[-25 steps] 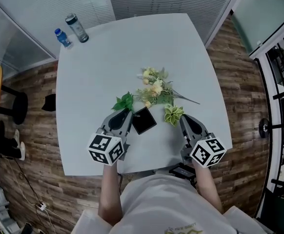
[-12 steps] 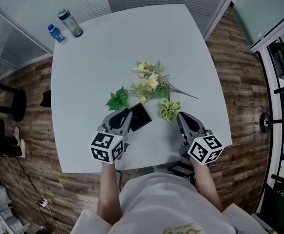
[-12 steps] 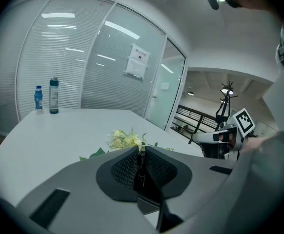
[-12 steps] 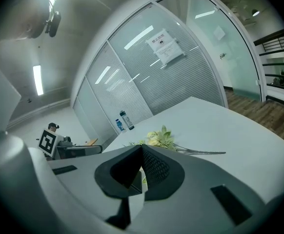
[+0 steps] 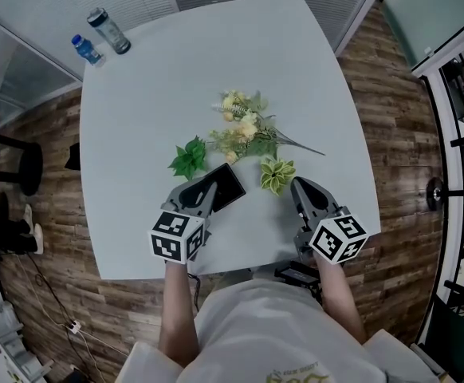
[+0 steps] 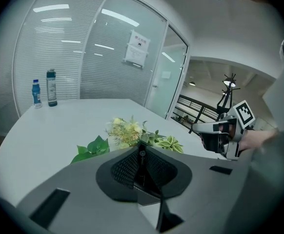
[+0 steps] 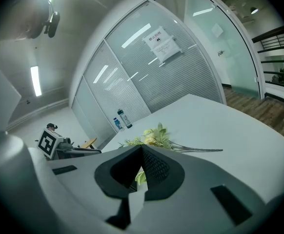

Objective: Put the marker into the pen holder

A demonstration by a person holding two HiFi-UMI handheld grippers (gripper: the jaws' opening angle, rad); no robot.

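A glass-walled office with lowered blinds and a wood-plank floor (image 5: 391, 94) is seen around a pale grey tabletop (image 5: 136, 118). At the tabletop's far left corner two bottles are stood side by side, a small blue bottle (image 5: 84, 49) and a taller dark bottle (image 5: 108, 30). Near the middle a bunch of cream and yellow flowers (image 5: 244, 130) is laid on its side, with its thin stems pointed toward the right edge. A green leaf sprig (image 5: 186, 158) is laid just beside the bunch on its near left, and a striped leaf cluster (image 5: 276, 174) just beside it on its near right. Between those two a flat black rectangle (image 5: 226, 183) is laid askew. The left tool (image 5: 208, 188) is held above the near edge, and its tip is seen overlapping the near left corner of that rectangle. In the left gripper view its jaws are shown nearly together, with only a narrow dark slot between the mesh pads (image 6: 125, 168); whether the rectangle is pinched cannot be told. The right tool (image 5: 296, 184) is held well apart from the left one, also above the near edge, with its tip just short of the striped leaf cluster. In the right gripper view its jaws are shown closed together at the tips with nothing gripped, and a sliver of leaf is glimpsed through the slit lower down. Where the marker and the pen holder are cannot be told from these views.
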